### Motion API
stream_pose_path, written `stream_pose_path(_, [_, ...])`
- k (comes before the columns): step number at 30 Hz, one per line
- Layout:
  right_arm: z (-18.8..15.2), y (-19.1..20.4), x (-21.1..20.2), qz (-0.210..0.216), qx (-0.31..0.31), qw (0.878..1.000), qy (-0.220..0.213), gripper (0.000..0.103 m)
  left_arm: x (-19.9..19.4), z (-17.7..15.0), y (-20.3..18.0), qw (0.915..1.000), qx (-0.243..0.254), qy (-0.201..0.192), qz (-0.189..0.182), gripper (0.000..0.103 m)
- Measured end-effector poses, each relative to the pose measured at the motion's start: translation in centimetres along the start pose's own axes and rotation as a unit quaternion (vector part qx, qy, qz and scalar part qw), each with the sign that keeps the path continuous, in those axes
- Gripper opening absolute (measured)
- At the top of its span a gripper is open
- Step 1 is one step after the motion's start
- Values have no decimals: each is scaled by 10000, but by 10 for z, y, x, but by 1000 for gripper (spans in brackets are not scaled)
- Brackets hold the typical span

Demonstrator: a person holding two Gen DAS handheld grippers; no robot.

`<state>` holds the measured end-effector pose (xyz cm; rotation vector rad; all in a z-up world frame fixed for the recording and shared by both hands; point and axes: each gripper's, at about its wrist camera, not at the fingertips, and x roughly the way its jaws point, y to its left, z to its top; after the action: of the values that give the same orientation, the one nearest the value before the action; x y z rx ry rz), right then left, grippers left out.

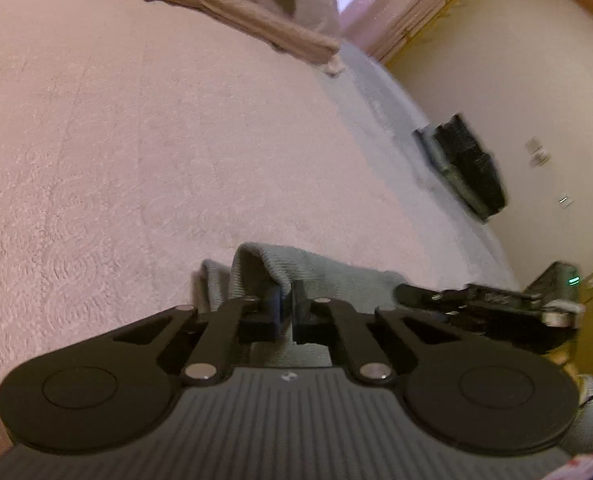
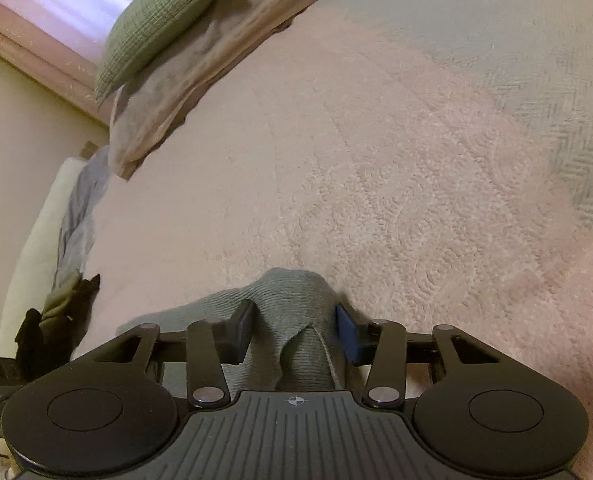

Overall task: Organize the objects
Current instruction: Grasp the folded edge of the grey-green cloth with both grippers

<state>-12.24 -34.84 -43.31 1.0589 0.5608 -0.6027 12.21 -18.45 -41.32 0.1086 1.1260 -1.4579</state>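
A grey-green knit cloth (image 1: 336,276) lies on the pink bedspread (image 1: 136,140). My left gripper (image 1: 287,304) is shut on a raised fold of the cloth at its near edge. In the right wrist view the same cloth (image 2: 292,292) bunches up between the fingers of my right gripper (image 2: 296,330), whose jaws stand apart around the fold without pinching it. The right gripper also shows in the left wrist view (image 1: 476,300), just right of the cloth.
A green pillow (image 2: 156,20) lies on a folded beige blanket (image 2: 200,68) at the head of the bed. A dark bag (image 1: 464,164) sits near the bed's far edge by the wall. Dark clothes (image 2: 56,316) hang at the left edge.
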Motion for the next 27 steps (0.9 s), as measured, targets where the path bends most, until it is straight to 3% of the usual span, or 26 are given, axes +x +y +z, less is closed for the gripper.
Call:
stream_pose_path(3, [-10,6,11,-181,-480,9987,-24,53,18,-15,-4,9968,551,272,512,3])
stream_pose_path(7, [-8,16,-1,-368,-417,9984,-105,54,3,-13,-7,9979,291,149,564,8])
stream_pose_path(11, [-14,44,-39,-1050,-1043,9866,-690,54,-26,-4,6,9991,-198,39,364,11])
stream_pose_path(13, [-22,62,-52,-1041,-1373,9800,-990,52,-36,-1,12,9986,-464,-79,243,11])
stream_pose_path(15, [-34,80,-55,-852,-1815,9749,-972,37,-31,1,10,9984,-538,-124,90,11])
stream_pose_path(17, [-49,95,-40,-792,-2436,9641,-706,26,-18,0,3,9995,-302,-65,106,11])
stream_pose_path(18, [-56,96,-31,-948,-2641,9582,-560,15,-9,1,-1,9997,-120,-13,216,12])
stream_pose_path(19, [-62,93,-19,-1215,-2818,9508,-424,9,4,0,-3,9982,141,85,582,17])
stream_pose_path(20, [-68,87,-12,-1367,-2977,9435,-499,3,16,0,-2,9967,245,215,747,17])
stream_pose_path(22, [-66,80,-14,-1620,-2918,9413,-507,4,15,3,9,9976,-230,129,636,16])
stream_pose_path(23, [-62,77,-18,-1625,-2734,9468,-498,4,7,4,11,9971,-377,32,666,17])
stream_pose_path(25, [-59,71,-35,-1920,-2450,9493,-431,4,-13,2,10,9952,-394,-131,892,15])
stream_pose_path(27, [-63,71,-56,-1807,-2299,9554,-414,4,-33,-6,10,9952,-522,24,830,15])
